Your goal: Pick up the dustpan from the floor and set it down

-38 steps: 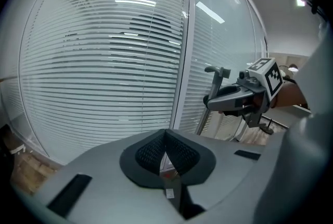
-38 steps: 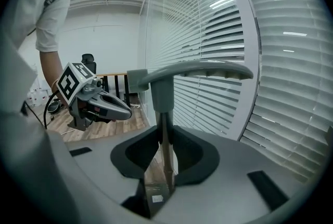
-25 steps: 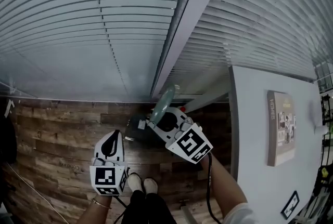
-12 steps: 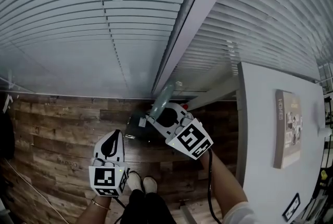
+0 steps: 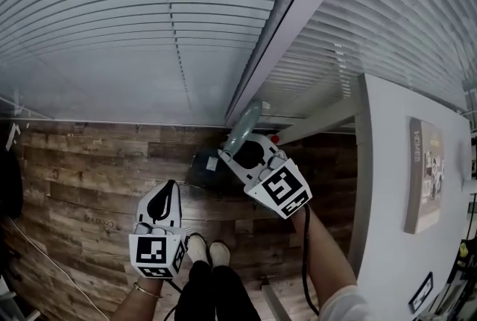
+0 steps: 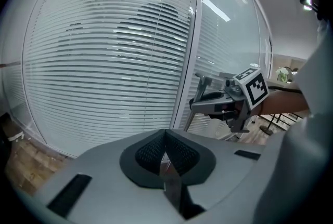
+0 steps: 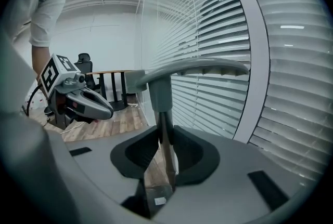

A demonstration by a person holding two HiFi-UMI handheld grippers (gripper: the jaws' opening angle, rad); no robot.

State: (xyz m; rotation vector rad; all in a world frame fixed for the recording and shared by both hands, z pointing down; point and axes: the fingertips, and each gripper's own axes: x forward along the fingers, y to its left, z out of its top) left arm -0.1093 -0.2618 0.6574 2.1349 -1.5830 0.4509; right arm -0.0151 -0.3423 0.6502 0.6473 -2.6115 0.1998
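Dustpan (image 5: pixel 242 127): only the handle in plain sight; dark pan largely covered by right gripper (image 5: pixel 226 157) in head view. Desk (image 5: pixel 387 193): cut off by right and bottom picture edges. Book (image 5: pixel 425 174) on desk: cover print too small to read. Shoes (image 5: pixel 207 251): heels hidden under legs.

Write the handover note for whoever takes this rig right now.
Left gripper: shut, nothing in it.
Right gripper: shut on the dustpan by its handle.
The pan end is low over the wood floor, close to the window base. I cannot tell whether it touches the floor.
Done: dustpan grasped by the handle.
Left: set it down, open the fingers, draw the gripper back.
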